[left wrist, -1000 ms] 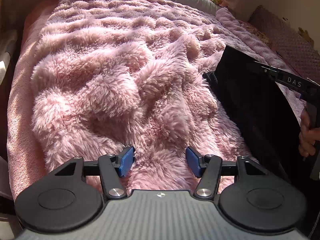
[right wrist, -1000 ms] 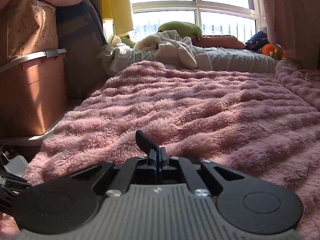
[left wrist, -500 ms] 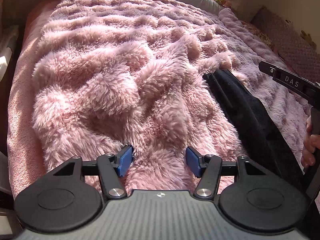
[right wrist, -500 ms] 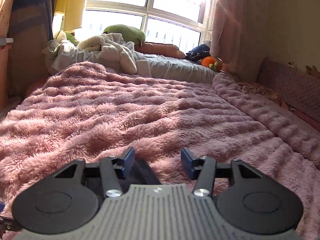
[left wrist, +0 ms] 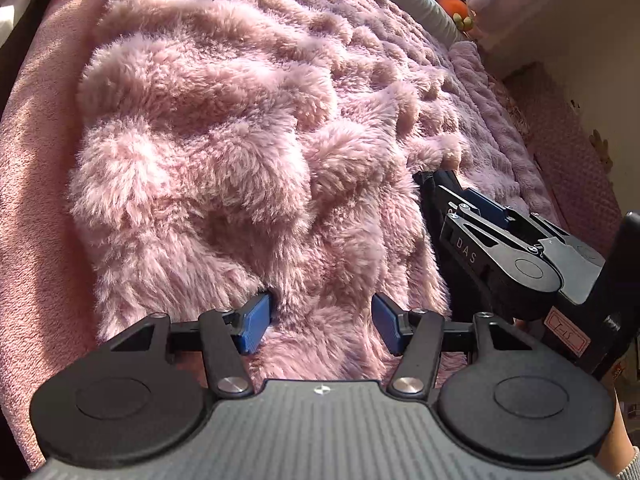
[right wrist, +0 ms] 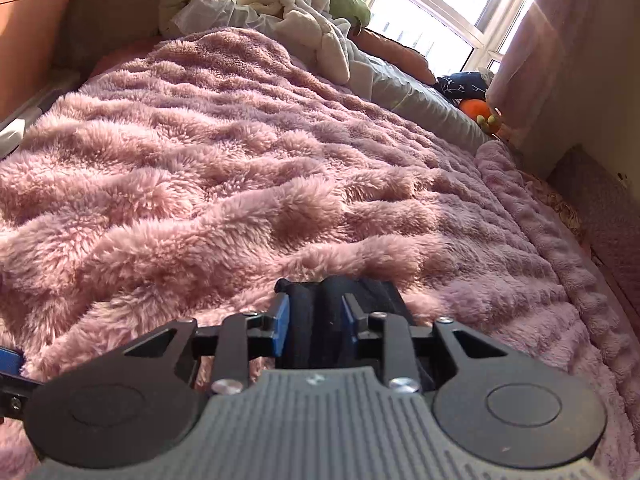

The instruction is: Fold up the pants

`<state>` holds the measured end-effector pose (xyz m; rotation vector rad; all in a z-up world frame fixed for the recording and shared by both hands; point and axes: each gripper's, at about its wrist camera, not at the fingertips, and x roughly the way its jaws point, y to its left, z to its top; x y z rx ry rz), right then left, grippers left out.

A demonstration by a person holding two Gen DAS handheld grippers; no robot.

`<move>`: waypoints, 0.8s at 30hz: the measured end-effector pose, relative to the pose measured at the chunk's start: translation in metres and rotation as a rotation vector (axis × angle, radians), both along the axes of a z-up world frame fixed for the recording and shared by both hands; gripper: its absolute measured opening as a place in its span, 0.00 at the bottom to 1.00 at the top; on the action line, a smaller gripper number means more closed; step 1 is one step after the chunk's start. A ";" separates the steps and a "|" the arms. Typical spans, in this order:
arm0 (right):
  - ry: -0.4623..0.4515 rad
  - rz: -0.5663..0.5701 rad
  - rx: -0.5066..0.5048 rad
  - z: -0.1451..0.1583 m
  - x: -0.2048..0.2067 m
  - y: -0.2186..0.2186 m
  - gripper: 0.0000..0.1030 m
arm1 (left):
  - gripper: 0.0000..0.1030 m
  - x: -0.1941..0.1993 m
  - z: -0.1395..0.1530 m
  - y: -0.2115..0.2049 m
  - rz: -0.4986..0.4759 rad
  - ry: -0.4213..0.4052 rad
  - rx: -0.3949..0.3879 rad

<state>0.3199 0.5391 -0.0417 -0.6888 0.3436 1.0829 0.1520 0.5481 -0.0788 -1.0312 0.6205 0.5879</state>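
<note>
We see first the pink fluffy blanket (right wrist: 256,168), which covers almost the whole bed and makes many soft waves. At the far end of the blanket lies a heap of pale bedding (right wrist: 304,20) under the bright window (right wrist: 420,12), and to the right of that heap sits a small orange toy (right wrist: 476,110).

The black pants (right wrist: 316,320) lie bunched on the near right part of the blanket (in the left wrist view we see only a dark strip (left wrist: 434,184) of them).

The right gripper (right wrist: 314,326) is just over the pants. Its blue pads (right wrist: 280,326) stand on each side of a fold of the cloth and its jaws are closing, but we cannot tell if they press it already.

The left gripper (left wrist: 320,326) hovers over bare blanket, left of the pants. Its jaws are wide apart, closing a little, with only fur between them.
</note>
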 end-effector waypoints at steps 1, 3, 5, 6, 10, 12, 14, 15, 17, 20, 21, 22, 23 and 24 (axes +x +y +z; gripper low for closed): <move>0.009 0.021 -0.012 -0.001 -0.001 0.002 0.23 | 0.60 -0.003 -0.001 0.003 0.003 -0.005 -0.014; -0.043 0.032 -0.058 -0.006 -0.007 0.009 0.32 | 0.60 -0.007 -0.002 0.006 0.000 -0.022 -0.036; -0.050 0.013 -0.081 -0.012 -0.005 0.014 0.31 | 0.59 -0.009 -0.003 0.009 -0.003 -0.030 -0.047; -0.020 0.003 -0.085 -0.013 0.000 0.016 0.22 | 0.59 -0.009 -0.003 0.009 -0.006 -0.031 -0.048; 0.140 -0.059 0.016 -0.006 0.020 0.012 0.00 | 0.59 -0.007 -0.002 0.008 -0.018 -0.021 -0.039; 0.188 -0.123 0.099 0.002 0.027 0.006 0.00 | 0.59 -0.007 -0.002 0.008 -0.015 -0.020 -0.041; 0.246 -0.180 0.160 0.009 0.034 0.005 0.00 | 0.59 -0.006 -0.002 0.008 -0.010 -0.017 -0.042; 0.269 -0.208 0.181 0.011 0.036 0.007 0.00 | 0.59 -0.006 -0.002 0.008 -0.009 -0.014 -0.040; 0.268 -0.228 0.173 0.008 0.034 0.014 0.00 | 0.59 -0.004 -0.001 0.006 -0.006 -0.006 -0.035; 0.338 -0.113 0.102 -0.003 0.024 0.027 0.04 | 0.59 -0.003 0.002 0.004 -0.003 0.006 -0.028; 0.434 -0.059 0.151 -0.003 0.020 0.025 0.15 | 0.59 -0.002 0.002 0.003 0.000 0.009 -0.028; 0.520 -0.028 0.212 0.000 0.019 0.020 0.39 | 0.59 -0.002 0.003 0.003 0.003 0.011 -0.028; 0.576 -0.004 0.280 0.008 0.018 0.012 0.47 | 0.59 -0.001 0.005 0.002 0.002 0.010 -0.023; 0.583 0.016 0.339 0.017 0.017 0.003 0.51 | 0.59 0.001 0.007 0.000 -0.004 0.008 -0.008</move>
